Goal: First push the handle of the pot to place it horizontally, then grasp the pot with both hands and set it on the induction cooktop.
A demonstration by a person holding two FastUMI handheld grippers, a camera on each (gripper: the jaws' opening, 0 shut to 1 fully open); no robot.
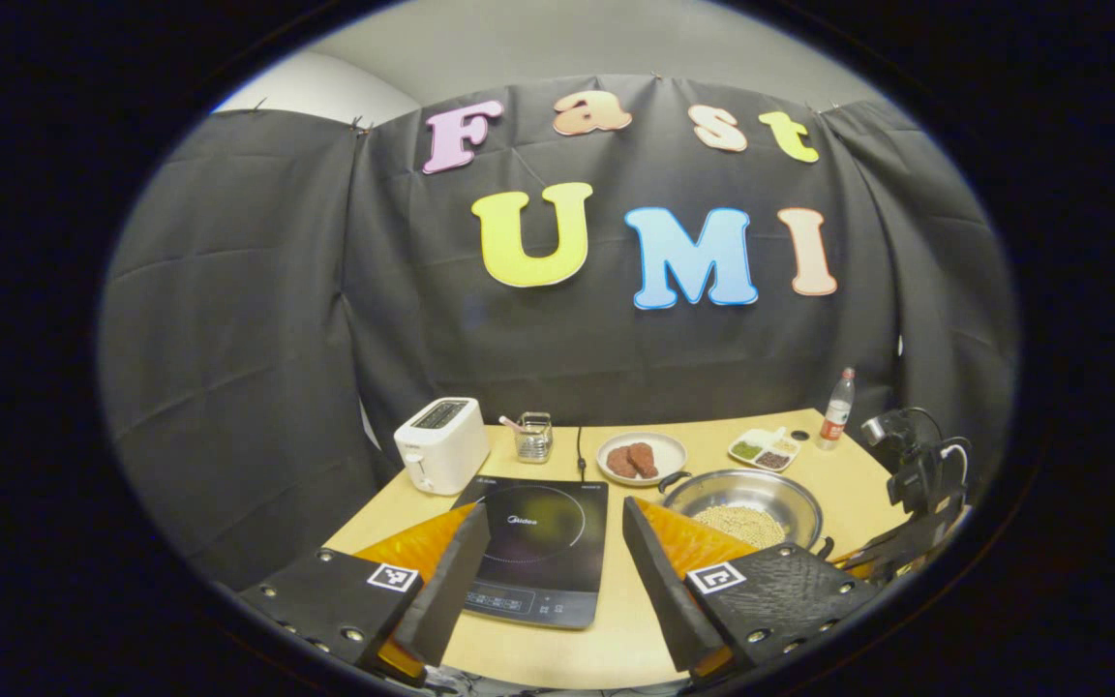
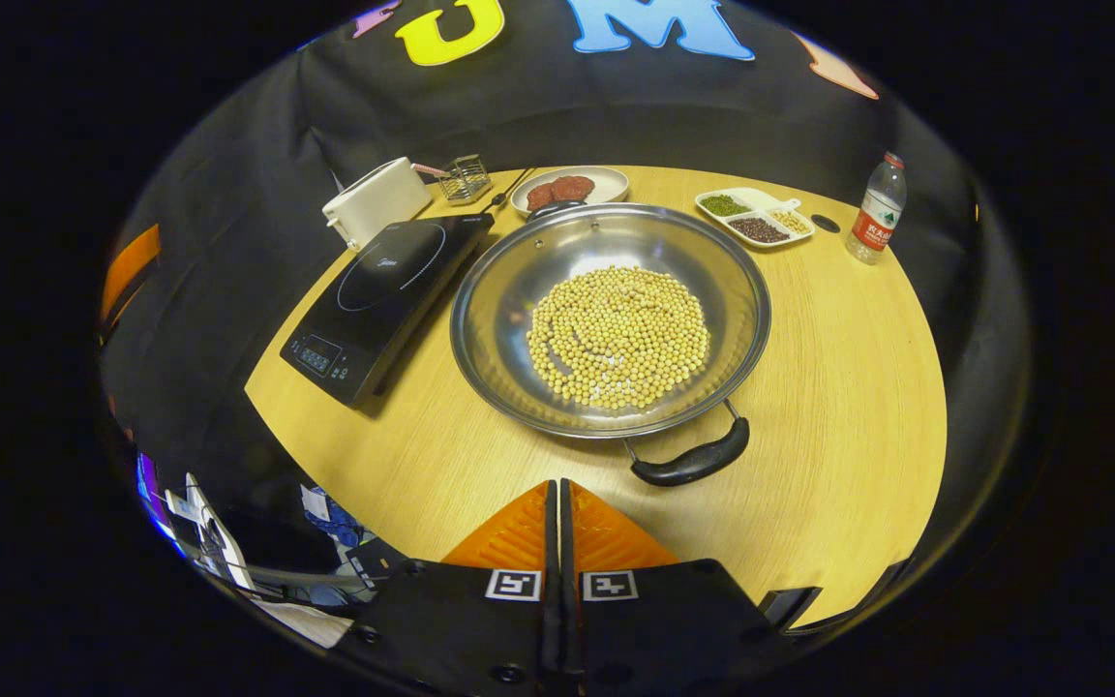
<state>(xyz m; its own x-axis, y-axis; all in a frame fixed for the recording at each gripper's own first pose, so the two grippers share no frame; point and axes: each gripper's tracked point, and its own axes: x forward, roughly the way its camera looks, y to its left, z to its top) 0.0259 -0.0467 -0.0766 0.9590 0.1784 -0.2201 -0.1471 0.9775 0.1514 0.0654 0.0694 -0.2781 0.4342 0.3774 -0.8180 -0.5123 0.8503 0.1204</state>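
A wide steel pot [image 2: 519,290] holding yellow beans [image 2: 618,336] sits mid-table. Its near black handle [image 2: 693,463] points toward me, slightly to the right; the far handle [image 2: 554,205] lies by the plate. My right gripper [image 2: 557,489] is shut with nothing between its fingers, hovering just short of the near handle. The black induction cooktop [image 2: 378,300] lies left of the pot. In the left gripper view my left gripper [image 1: 550,513] stands open above the cooktop [image 1: 538,552], with the pot [image 1: 746,503] to its right. The right gripper [image 1: 916,474] appears at that view's right edge.
A white toaster [image 2: 376,201], a wire holder [image 2: 467,176], a plate with brown patties [image 2: 572,186], a divided dish of grains [image 2: 756,215] and a water bottle [image 2: 877,211] line the table's far side. The table's front edge [image 2: 325,474] curves near me.
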